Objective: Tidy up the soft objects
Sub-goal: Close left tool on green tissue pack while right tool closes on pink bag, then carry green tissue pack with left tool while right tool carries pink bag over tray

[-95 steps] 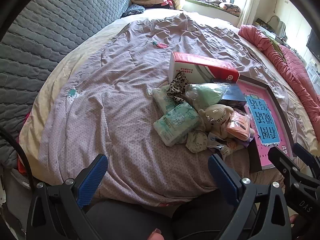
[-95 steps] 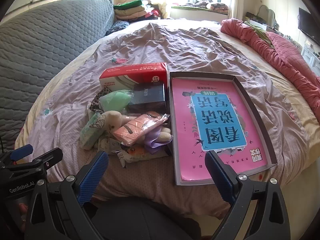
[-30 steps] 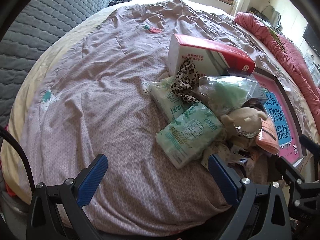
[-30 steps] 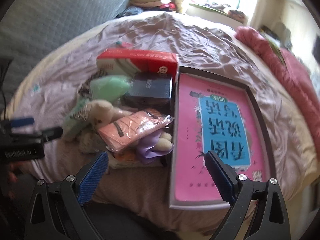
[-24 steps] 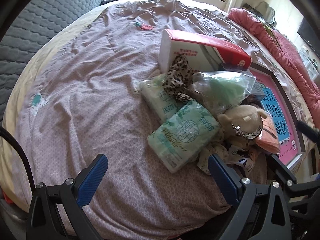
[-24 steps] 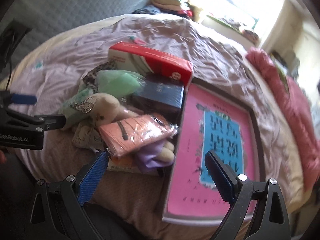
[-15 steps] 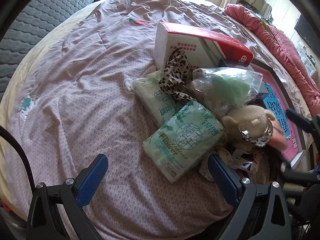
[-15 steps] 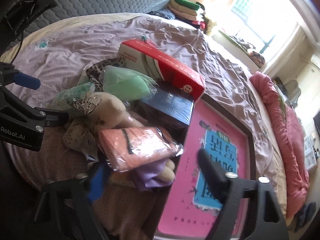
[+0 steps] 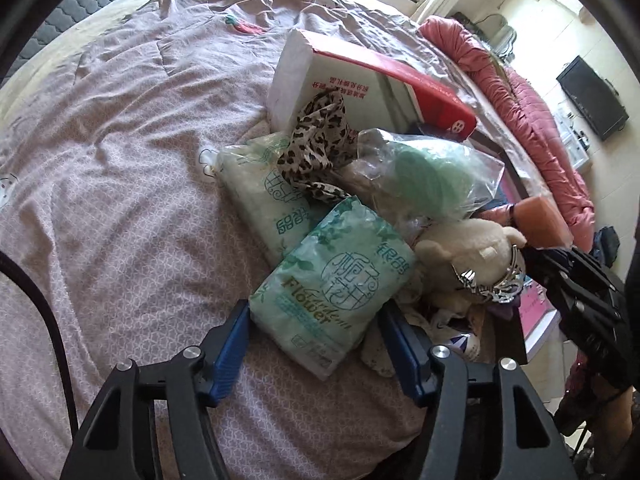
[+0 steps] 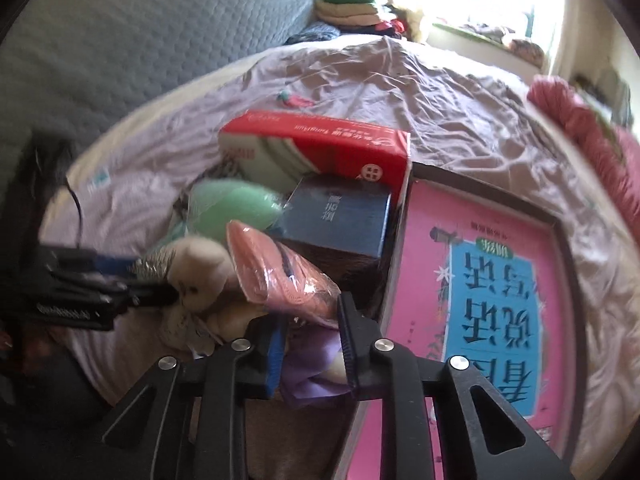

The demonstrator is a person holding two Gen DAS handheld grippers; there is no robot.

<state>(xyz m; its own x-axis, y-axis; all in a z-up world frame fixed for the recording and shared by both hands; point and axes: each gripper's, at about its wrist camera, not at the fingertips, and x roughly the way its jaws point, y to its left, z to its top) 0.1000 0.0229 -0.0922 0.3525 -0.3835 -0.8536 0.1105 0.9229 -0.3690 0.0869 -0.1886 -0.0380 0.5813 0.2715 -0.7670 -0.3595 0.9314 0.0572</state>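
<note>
Left gripper: jaws closing around the near end of the green tissue pack; whether the pads press it yet, I cannot tell.
Tissue pack: on the bed, at the pile's left edge, beside the plush bear.
Right gripper: jaws clamped on the pink wrapped packet, lifted over the pile.
Tray: right of the pile.

free: bedspread left of pile | blocked: red box — behind
</note>
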